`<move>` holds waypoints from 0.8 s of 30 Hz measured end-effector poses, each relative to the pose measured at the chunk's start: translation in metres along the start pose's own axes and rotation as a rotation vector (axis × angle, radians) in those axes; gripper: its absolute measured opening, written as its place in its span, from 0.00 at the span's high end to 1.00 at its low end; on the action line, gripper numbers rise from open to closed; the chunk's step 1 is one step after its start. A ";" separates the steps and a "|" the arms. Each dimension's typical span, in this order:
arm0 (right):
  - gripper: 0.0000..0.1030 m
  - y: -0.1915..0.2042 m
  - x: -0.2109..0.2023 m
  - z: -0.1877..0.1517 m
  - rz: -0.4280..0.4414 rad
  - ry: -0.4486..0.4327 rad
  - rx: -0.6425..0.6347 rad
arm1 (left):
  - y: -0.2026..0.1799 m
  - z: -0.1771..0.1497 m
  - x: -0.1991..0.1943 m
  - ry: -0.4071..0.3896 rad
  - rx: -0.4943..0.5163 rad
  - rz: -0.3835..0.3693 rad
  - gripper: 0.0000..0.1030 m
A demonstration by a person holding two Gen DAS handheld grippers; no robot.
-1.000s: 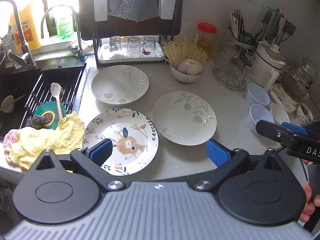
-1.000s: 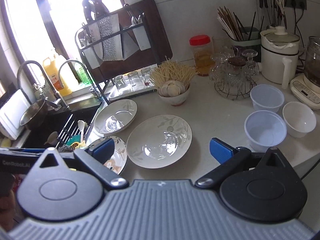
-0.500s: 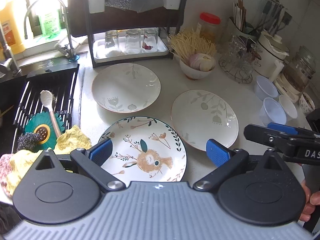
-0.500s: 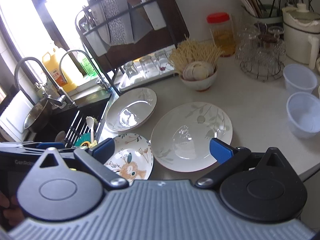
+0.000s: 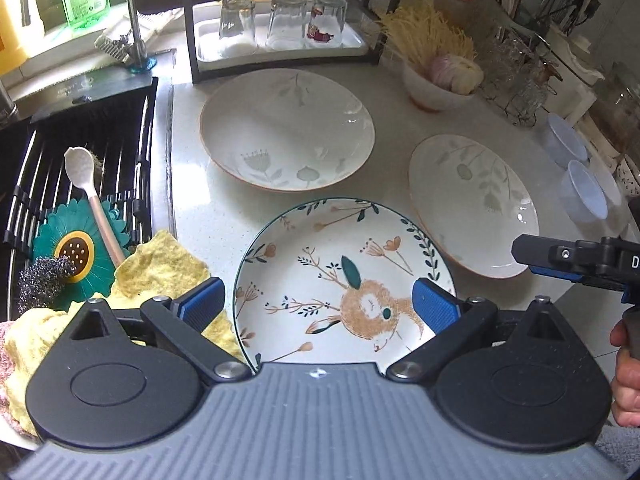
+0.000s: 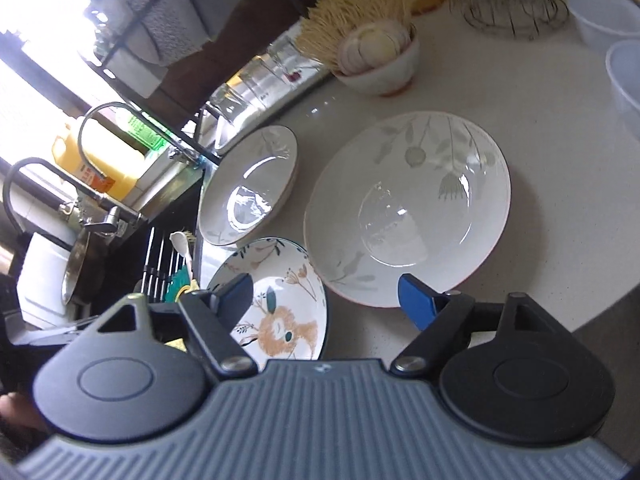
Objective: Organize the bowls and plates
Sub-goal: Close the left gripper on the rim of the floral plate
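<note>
Left gripper (image 5: 318, 304) gapes over the rabbit plate (image 5: 320, 264); right gripper (image 6: 326, 300) (closing, nothing between) faces the leaf plate (image 6: 408, 208) at one o'clock.

A pale speckled stone countertop (image 5: 192, 216) carries three dishes: a white plate painted with a brown deer and flowers (image 5: 344, 280), and two wide white shallow bowls with grey leaf prints (image 5: 288, 128) (image 5: 472, 204). Farther back stand a small white bowl holding garlic (image 5: 436, 88), a dark-framed rack over a white tray of upturned glasses (image 5: 280, 46), and two translucent plastic tubs (image 5: 588, 196) at the right edge.

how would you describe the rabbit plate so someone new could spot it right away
Start at the sink rack and move onto the white counter beside it. The plate nearest the front edge is the one: unlike the two pale leaf-print dishes, it has a dark rim and an orange rabbit.
</note>
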State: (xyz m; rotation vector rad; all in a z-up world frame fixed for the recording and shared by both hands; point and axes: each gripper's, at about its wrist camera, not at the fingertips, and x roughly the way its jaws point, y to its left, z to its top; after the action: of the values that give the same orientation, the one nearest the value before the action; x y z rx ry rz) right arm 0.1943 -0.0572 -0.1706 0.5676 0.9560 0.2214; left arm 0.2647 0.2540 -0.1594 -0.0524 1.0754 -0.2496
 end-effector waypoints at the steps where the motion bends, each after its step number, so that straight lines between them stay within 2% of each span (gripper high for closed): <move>1: 0.21 -0.001 0.004 -0.001 0.001 0.010 -0.007 | 0.005 0.001 0.006 0.018 -0.012 -0.001 0.02; 9: 0.50 -0.004 0.022 -0.012 0.025 0.101 0.021 | 0.035 0.000 0.039 0.080 -0.094 -0.055 0.03; 13: 0.73 -0.009 0.032 -0.018 0.050 0.145 0.062 | 0.037 -0.004 0.048 0.092 -0.093 -0.049 0.09; 15: 0.73 -0.009 0.038 -0.023 0.067 0.171 0.069 | 0.038 -0.006 0.050 0.094 -0.096 -0.048 0.12; 18: 0.73 -0.007 0.045 -0.026 0.099 0.183 0.080 | 0.044 -0.009 0.055 0.103 -0.124 -0.044 0.24; 20: 0.73 -0.006 0.048 -0.026 0.095 0.171 0.087 | 0.050 -0.010 0.059 0.111 -0.152 -0.049 0.35; 24: 0.74 -0.012 0.053 -0.025 0.088 0.127 0.168 | 0.055 -0.007 0.062 0.091 -0.153 -0.071 0.45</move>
State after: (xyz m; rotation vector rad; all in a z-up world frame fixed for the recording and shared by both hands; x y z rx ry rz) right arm 0.2029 -0.0359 -0.2255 0.7581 1.0805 0.2597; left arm 0.2964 0.2936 -0.2255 -0.2185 1.1829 -0.2353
